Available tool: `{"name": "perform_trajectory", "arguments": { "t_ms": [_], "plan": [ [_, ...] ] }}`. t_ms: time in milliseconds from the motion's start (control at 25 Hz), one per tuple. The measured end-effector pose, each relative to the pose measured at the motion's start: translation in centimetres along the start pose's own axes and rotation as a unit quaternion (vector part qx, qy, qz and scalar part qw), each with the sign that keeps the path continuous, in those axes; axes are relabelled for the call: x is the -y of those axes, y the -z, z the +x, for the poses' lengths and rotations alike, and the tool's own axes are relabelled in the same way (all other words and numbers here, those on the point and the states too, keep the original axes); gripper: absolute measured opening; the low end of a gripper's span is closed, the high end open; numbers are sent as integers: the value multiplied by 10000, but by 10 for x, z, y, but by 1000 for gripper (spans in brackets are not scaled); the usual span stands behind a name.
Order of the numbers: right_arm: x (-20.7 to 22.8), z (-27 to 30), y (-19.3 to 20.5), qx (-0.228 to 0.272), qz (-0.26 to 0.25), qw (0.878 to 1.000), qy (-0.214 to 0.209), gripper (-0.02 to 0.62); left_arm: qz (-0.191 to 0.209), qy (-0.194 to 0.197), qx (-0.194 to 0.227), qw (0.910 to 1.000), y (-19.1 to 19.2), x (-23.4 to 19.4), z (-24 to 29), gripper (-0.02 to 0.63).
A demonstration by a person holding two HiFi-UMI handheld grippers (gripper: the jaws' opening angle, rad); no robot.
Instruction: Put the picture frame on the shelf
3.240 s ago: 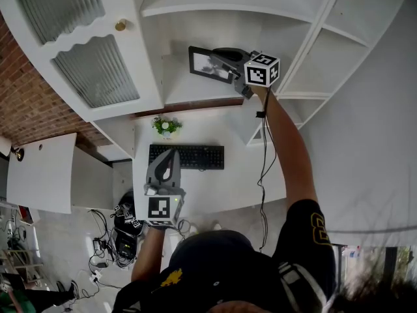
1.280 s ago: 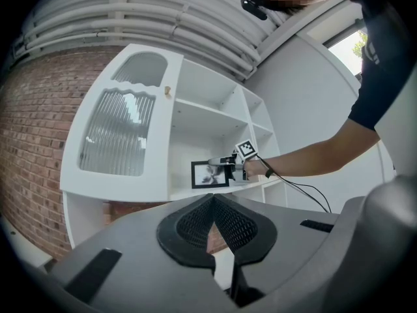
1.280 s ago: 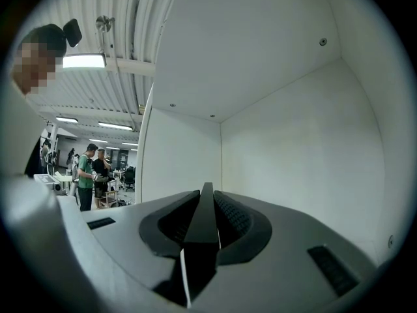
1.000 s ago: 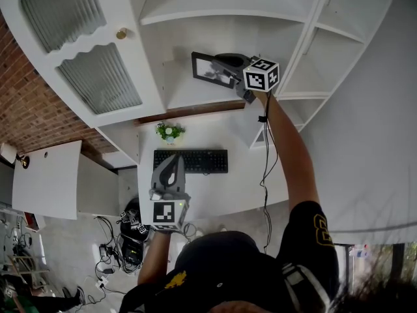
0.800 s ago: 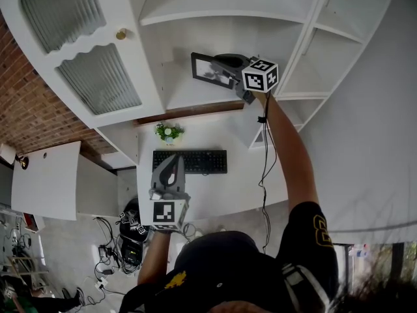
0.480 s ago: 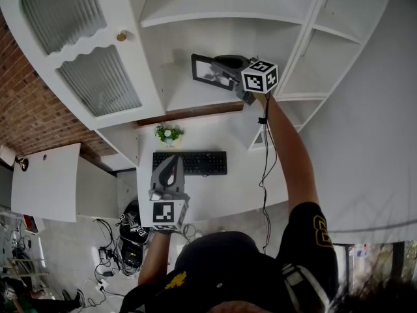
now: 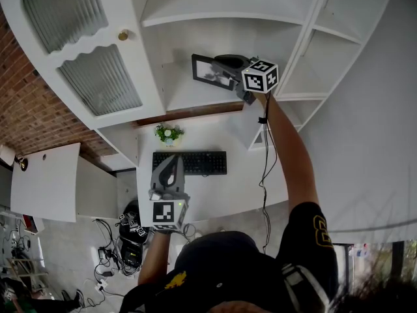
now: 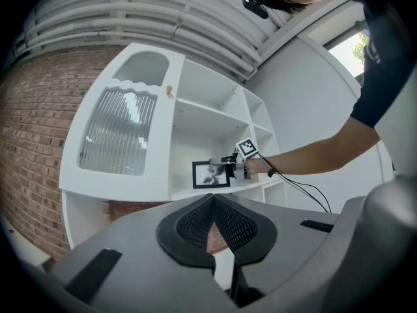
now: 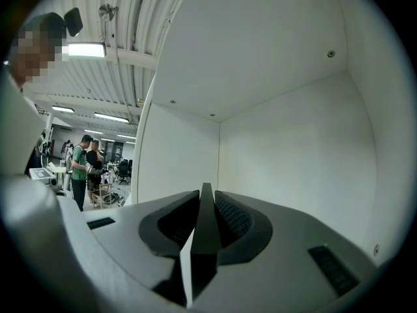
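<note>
Pinches the picture frame point(image 7: 207, 69) edge-on in the right tongs point(image 9: 206, 204), upright for standing on the shelf point(image 7: 189, 93) beneath them; holds the left tongs point(image 8: 213, 201) closed, empty, well apart.

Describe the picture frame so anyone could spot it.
On the white shelf unit, look in the open compartment right of the ribbed-glass door. The picture frame is there, clamped in the right gripper: the only black-edged rectangle among white boards.

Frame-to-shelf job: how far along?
Done: the picture frame is upright inside the shelf, seemingly resting on it. In hand: the right gripper clamps the frame's edge. Remaining: release and withdraw. The left gripper is shut, empty, over the desk.
</note>
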State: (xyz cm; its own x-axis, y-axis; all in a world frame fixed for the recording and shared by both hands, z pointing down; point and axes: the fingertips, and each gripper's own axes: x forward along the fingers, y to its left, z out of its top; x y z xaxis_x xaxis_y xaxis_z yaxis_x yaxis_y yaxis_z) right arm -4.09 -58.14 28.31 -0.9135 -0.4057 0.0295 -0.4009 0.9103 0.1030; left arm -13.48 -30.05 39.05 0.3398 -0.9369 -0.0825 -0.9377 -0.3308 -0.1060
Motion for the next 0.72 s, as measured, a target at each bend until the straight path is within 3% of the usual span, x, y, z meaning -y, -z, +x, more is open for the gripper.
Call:
{"name": "perform_trajectory", "arguments": {
  "t_ms": [720],
  "plan": [
    [0, -4, -3, -5, 1, 10000, 85, 97, -15, 8, 6, 10000, -1, 1, -3, 18]
  ]
}}
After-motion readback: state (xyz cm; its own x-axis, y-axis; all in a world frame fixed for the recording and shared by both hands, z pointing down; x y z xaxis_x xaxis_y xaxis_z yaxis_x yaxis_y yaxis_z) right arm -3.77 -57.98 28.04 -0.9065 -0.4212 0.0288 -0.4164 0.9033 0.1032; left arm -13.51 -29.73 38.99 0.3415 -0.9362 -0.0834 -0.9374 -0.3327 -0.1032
